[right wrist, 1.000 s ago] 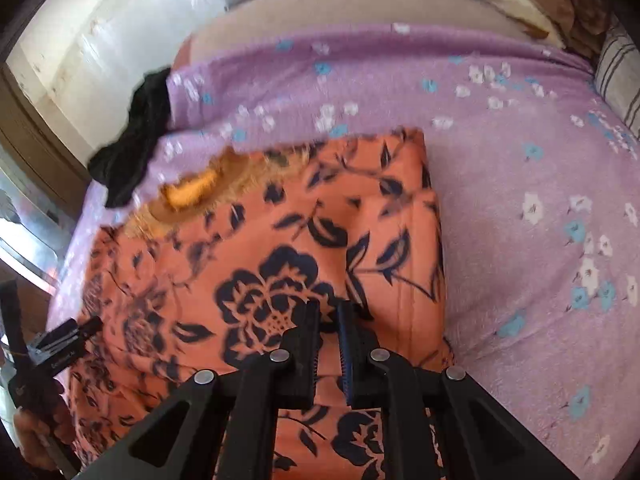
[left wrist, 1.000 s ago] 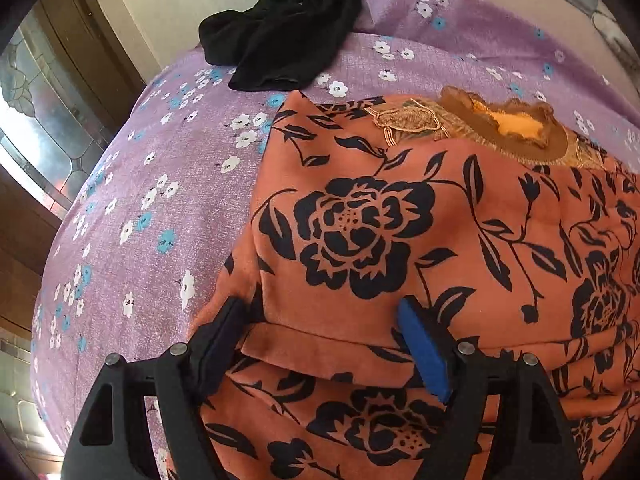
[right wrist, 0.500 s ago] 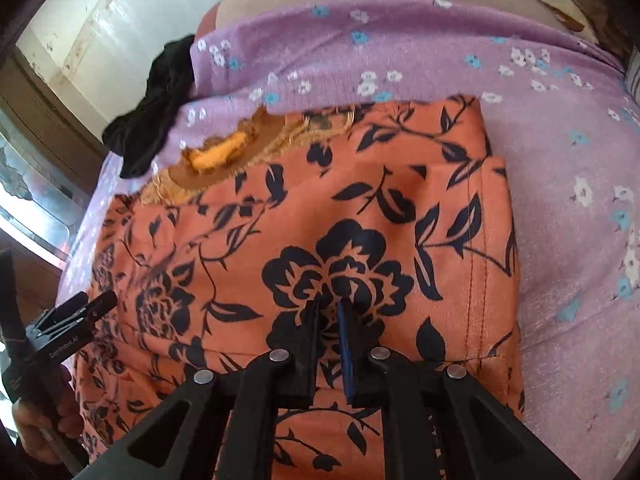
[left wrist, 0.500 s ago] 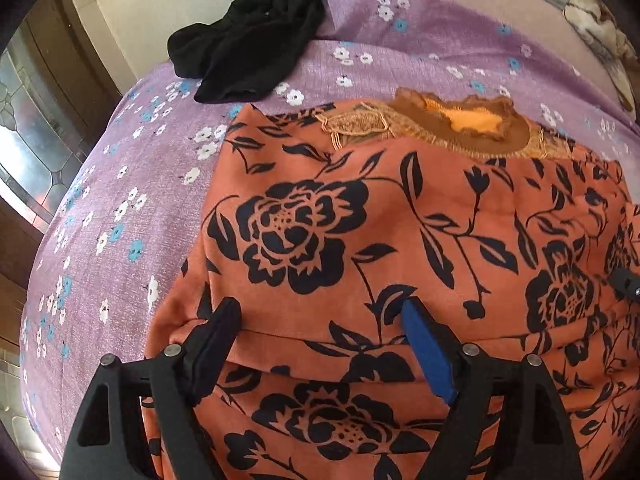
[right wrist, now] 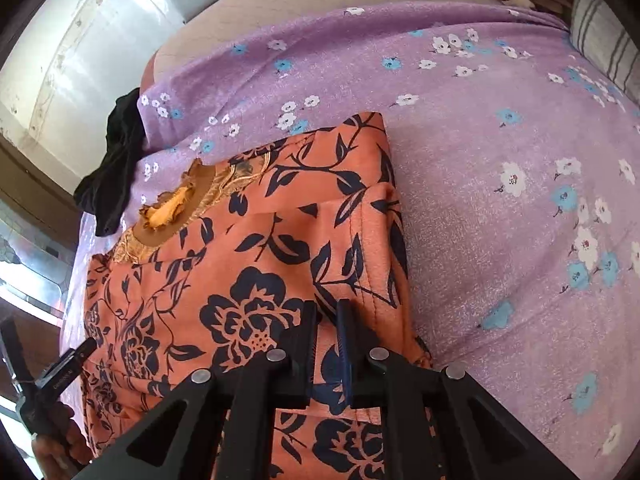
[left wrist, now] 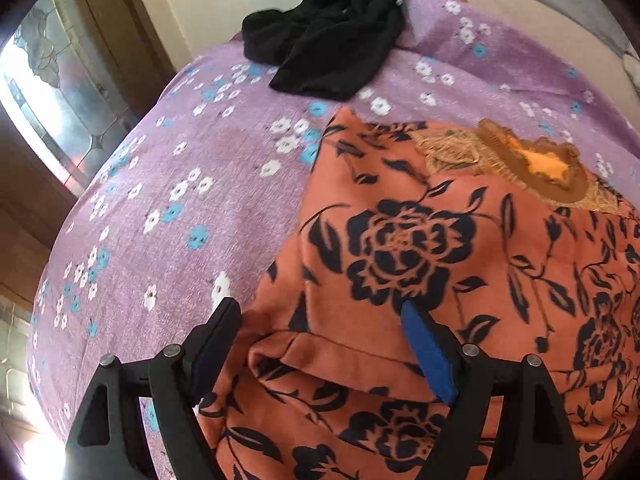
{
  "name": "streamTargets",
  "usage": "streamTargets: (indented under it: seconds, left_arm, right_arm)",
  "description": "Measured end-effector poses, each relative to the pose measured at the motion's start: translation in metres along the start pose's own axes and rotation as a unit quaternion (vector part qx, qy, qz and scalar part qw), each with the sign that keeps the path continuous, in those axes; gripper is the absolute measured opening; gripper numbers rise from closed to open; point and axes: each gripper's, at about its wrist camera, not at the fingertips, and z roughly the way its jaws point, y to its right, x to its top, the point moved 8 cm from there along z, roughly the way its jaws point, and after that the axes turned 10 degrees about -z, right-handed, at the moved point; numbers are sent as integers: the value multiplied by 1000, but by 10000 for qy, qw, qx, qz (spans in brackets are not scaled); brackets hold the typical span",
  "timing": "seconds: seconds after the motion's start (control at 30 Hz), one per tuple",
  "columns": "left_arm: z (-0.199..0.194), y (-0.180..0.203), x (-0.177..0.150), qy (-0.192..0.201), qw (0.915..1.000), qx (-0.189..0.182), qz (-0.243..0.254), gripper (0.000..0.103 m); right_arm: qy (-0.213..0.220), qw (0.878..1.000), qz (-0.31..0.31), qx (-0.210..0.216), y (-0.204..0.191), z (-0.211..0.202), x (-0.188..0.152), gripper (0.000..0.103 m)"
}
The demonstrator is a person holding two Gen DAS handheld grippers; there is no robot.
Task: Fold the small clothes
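Left wrist view: left gripper (left wrist: 320, 344) stands wide, jaws astride a raised fold of the orange floral garment (left wrist: 460, 264), pads not pressing on it; the fold's rolled edge lies between the fingers and slightly nearer than the tips. Right wrist view: right gripper (right wrist: 326, 320) is nearly closed, a narrow slit between the pads, tips down on the garment's near right part; whether a thin layer of cloth is pinched there I cannot tell. The garment lies flat on the purple flowered bedsheet (right wrist: 500, 160), sides already turned in, embroidered neckline (left wrist: 532, 160) at the far end beyond both sets of fingers. Judged step: a lengthwise fold of the near hem toward the neckline is being set up. Next move probably calls for the left jaws to close on the fold, then both hands lift and carry the near edge forward together, level, so the layers do not skew. Count: one orange garment, one black garment (left wrist: 332, 32) bunched far beyond the left fingers, two grippers, one bedsheet.
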Motion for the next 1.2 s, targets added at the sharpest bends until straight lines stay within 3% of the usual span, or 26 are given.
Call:
streamTargets:
  seconds: [0.17,0.3,0.4,0.47,0.53,0.63,0.9,1.07,1.2]
  left_arm:
    - [-2,6,-3,-11,10000,0,93,83]
    - [-22,24,1,311,9981,-499,188,83]
    - [-33,48,-5,431,9939,-826,588,83]
    - [-29,64,-17,322,9918,-815,932,83]
    - [-18,74,-31,134,9903,-576,1259,84]
    - [-20,75,-30,233,9910,-410,1255,87]
    - [-13,69,-29,-27,9936,-592,963,89]
    - [-13,69,-30,-42,9936,-595,957,90]
    - [-13,65,-28,-141,9938,-636,901,90]
  right_arm:
    - [173,9993,-289,135,-20,-7,3,15]
    - [83,9989,-344,316,-30,-2,-2,15]
    - [-33,9990,-392,232,-32,5,-7,15]
    - [-229,9988,-405,173,-29,15,-13,15]
    - [-180,9988,-422,167,-30,13,-11,15]
    - [-101,9987,-401,299,-36,7,-7,16]
    - [-52,9932,-353,1112,-83,15,16,17]
    - [-422,9958,-277,759,-85,54,15,16]
    - [-346,9970,-235,652,-86,55,25,15]
